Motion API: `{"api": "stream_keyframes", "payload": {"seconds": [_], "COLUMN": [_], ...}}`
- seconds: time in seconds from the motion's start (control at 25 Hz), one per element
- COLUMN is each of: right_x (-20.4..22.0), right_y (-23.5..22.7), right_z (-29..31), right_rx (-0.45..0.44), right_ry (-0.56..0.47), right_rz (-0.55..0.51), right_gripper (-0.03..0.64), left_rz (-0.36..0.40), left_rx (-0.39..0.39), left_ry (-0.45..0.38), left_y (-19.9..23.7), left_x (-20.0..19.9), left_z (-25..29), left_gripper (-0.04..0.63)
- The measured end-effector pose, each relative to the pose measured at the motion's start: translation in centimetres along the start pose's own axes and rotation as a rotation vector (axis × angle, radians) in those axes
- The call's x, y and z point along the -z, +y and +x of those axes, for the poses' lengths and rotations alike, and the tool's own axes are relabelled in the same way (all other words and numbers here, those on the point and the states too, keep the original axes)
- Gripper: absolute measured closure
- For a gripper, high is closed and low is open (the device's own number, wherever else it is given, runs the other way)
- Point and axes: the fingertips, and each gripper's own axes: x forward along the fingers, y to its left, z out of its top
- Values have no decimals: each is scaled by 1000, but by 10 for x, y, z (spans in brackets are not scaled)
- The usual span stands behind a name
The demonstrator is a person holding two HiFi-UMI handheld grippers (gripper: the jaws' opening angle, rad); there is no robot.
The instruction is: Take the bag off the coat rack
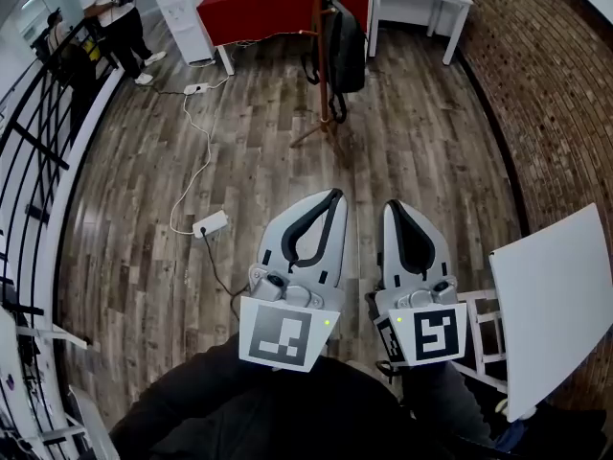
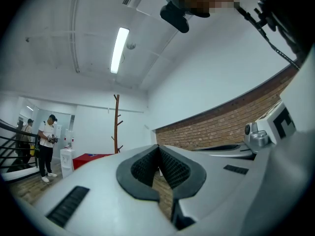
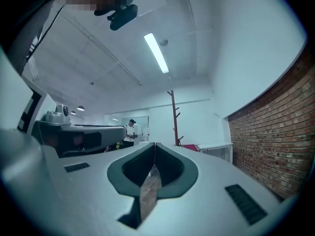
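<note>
Wood floor point(image 1: 431, 142) lies between me and coat rack point(image 1: 317, 27) bearing black backpack point(image 1: 347, 51). Left gripper point(image 1: 334, 194), right gripper point(image 1: 391, 205): both closed, empty. I should approach, open, lift upward.

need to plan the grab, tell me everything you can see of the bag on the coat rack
The bag is a black backpack, soft fabric by its look, hanging upright on the right side of the wooden coat rack in the head view. Its body rests against the rack's pole, and its straps dangle below it, clear of the floor. Nothing else touches it.
</note>
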Motion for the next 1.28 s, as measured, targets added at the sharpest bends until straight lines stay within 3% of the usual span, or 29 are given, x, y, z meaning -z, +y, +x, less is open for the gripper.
{"api": "stream_keyframes", "payload": {"seconds": [0.16,0.4,0.64,0.8,1.08,1.28], "right_x": [13,41,46,48,63,64], "right_y": [-6,-31,-49,-81,-143,-186], "right_z": [32,65,89,111,155,191], "right_rx": [31,88,71,70,36,5], "right_ry": [86,257,242,215,221,216], "right_rz": [-16,38,47,66,53,65], "right_gripper": [609,609,609,609,609,609], "left_rz": [39,-10,-23,31,-43,-48], "left_rx": [16,10,-3,-7,-32,-53], "left_ry": [97,204,216,263,240,237], "left_y": [25,41,50,52,45,43], "left_x": [25,40,51,63,85,88], "left_z": [15,51,82,117,200,260], "left_gripper": [586,586,586,586,586,586]}}
